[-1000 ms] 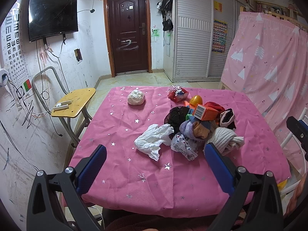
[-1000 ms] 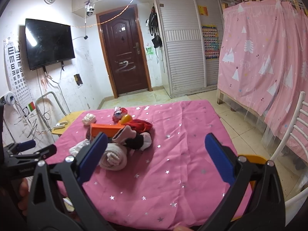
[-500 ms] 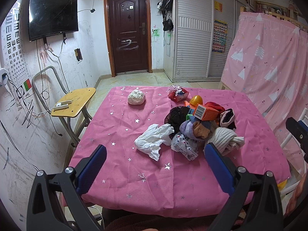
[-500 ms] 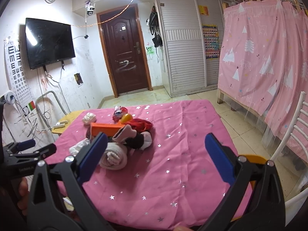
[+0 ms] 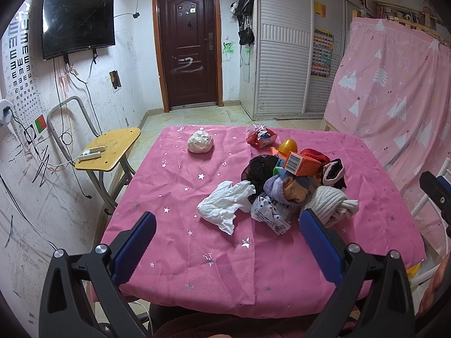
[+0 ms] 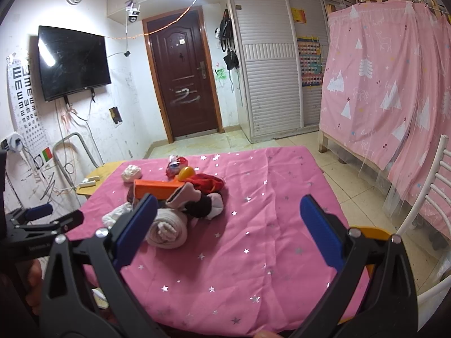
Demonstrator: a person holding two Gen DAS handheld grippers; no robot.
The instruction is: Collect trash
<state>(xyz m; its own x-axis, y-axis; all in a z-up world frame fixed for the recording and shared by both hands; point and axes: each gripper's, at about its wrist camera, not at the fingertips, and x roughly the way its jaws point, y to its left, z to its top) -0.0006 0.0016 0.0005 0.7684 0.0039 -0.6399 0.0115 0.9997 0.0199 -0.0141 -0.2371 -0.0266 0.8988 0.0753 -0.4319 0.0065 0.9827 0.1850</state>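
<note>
A pink starred tablecloth [image 5: 174, 191] holds a pile of socks and rubbish. A crumpled white tissue [image 5: 225, 204] and a printed plastic wrapper [image 5: 269, 212] lie at the pile's near side. An orange box [image 5: 301, 164] tops the pile. A white paper ball [image 5: 200, 141] and a red wrapper [image 5: 261, 138] lie farther back. My left gripper [image 5: 227, 249] is open and empty, above the near table edge. My right gripper [image 6: 225, 231] is open and empty over the cloth [image 6: 267, 225], right of the pile; the orange box [image 6: 153, 187] shows there too.
A rolled cream sock [image 5: 332, 204], a yellow plastic egg [image 5: 287, 146] and dark socks sit in the pile. A small yellow side table [image 5: 108, 152] stands left of the table. A white chair [image 6: 431, 197] and pink curtain [image 6: 380, 84] stand on the right.
</note>
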